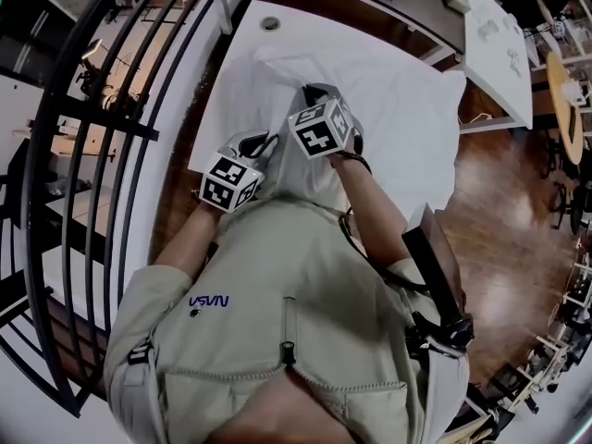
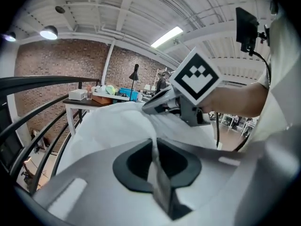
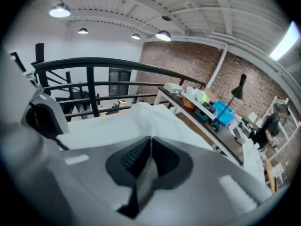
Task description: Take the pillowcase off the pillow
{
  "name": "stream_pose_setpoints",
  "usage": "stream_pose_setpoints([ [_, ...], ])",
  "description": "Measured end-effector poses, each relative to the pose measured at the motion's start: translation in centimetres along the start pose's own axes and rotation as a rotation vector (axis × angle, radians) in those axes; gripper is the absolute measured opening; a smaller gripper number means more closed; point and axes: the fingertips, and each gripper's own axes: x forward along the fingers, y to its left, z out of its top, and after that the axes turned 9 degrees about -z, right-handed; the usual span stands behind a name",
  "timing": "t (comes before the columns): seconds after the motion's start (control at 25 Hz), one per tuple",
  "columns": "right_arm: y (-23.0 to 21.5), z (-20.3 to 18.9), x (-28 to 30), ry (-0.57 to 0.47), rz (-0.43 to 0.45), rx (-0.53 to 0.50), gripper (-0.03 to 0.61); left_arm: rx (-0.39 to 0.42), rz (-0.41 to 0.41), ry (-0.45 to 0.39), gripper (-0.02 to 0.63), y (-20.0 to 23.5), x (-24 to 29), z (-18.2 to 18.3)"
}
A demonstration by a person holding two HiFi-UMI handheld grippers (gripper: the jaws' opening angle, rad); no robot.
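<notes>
I see a black railing [image 1: 83,155] curving along the left side. Next to it stands a white table [image 1: 242,44] with a small round hole [image 1: 269,23] at its far end. On the right is a shiny brown wood floor [image 1: 499,192], and another white table [image 1: 495,54] stands far off there. Far back are a brick wall [image 2: 61,65], a black lamp [image 2: 135,72] and a blue box [image 3: 221,111]. A round light [image 2: 49,32] shines up on the ceiling.

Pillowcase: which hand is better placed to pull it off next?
Probably the left. The left gripper pinches a fold of the pillowcase; the right gripper looks shut on nothing.
</notes>
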Motion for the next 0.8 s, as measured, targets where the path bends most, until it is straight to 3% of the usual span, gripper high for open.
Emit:
stream_pose_setpoints([
  [0.16, -3.7, -3.0, 0.4, 0.039, -0.075, 0.109, 0.012, -0.009, -0.012, -0.016, 0.026, -0.3, -1.0, -0.7],
  [0.28, -4.1, -5.1, 0.5, 0.046, -0.097, 0.176, 0.011, -0.017, -0.023, -0.002, 0.025, -0.5, -1.0, -1.7],
  [0.4, -2.9, -5.7, 0.5, 0.024, -0.130, 0.124, 0.011, -0.057, -0.024, -0.023, 0.045, 0.1, -1.4, -1.5],
  [0.52, -2.1, -6.0, 0.4, -0.003, -0.136, 0.087, 0.011, -0.140, 0.026, -0.145, 0.053, 2.8, -2.4, 1.6],
  [0.6, -2.2, -6.1, 0.2, -0.017, -0.134, 0.093, 0.011, -0.217, 0.062, -0.191, 0.124, 5.7, -2.1, 3.6],
  [0.68, -2.2, -6.2, 0.1, -0.026, -0.134, 0.094, 0.011, -0.317, 0.070, -0.187, 0.256, 8.8, -0.5, 4.4],
  [0.8, -1.9, -6.0, -0.1, -0.034, -0.122, 0.088, 0.011, -0.498, 0.036, -0.165, 0.307, 12.1, 2.5, 4.0],
])
